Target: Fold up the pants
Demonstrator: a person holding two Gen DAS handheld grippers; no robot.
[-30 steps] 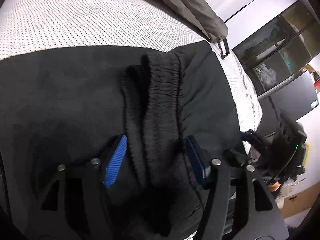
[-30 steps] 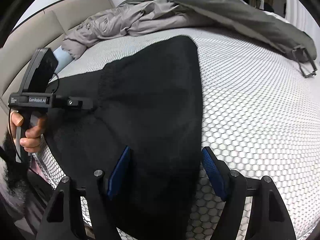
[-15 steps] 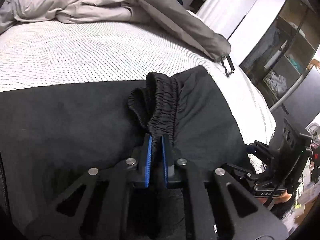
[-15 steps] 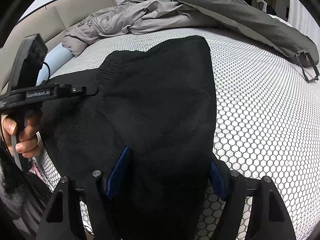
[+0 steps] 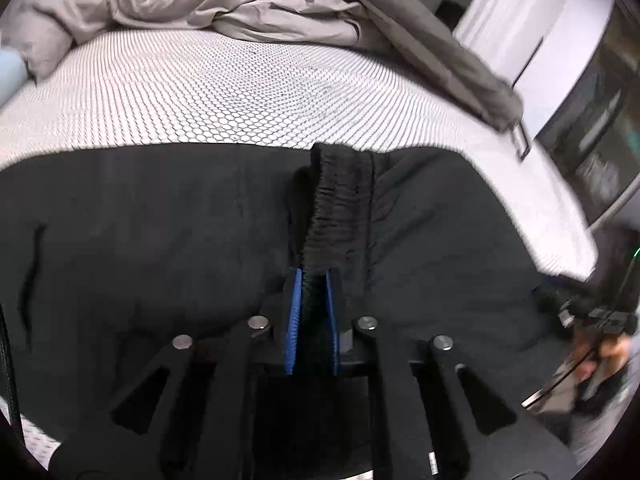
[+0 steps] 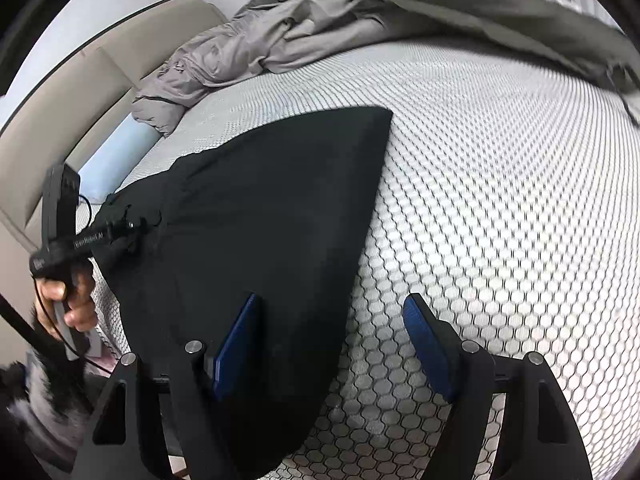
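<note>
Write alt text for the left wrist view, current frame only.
The left claw is shut on the gathered elastic waistband of black pants spread across a white honeycomb-patterned mattress. Rumpled grey bedding lies at the far side, and a hand with the other tool shows blurred at right.

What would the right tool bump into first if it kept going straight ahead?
Probably the black pants. The right tool is open and tilts down toward the bed, with the pants' edge lying between its fingers. Past that edge is only the white honeycomb mattress cover. Depth is hard to judge here.
</note>
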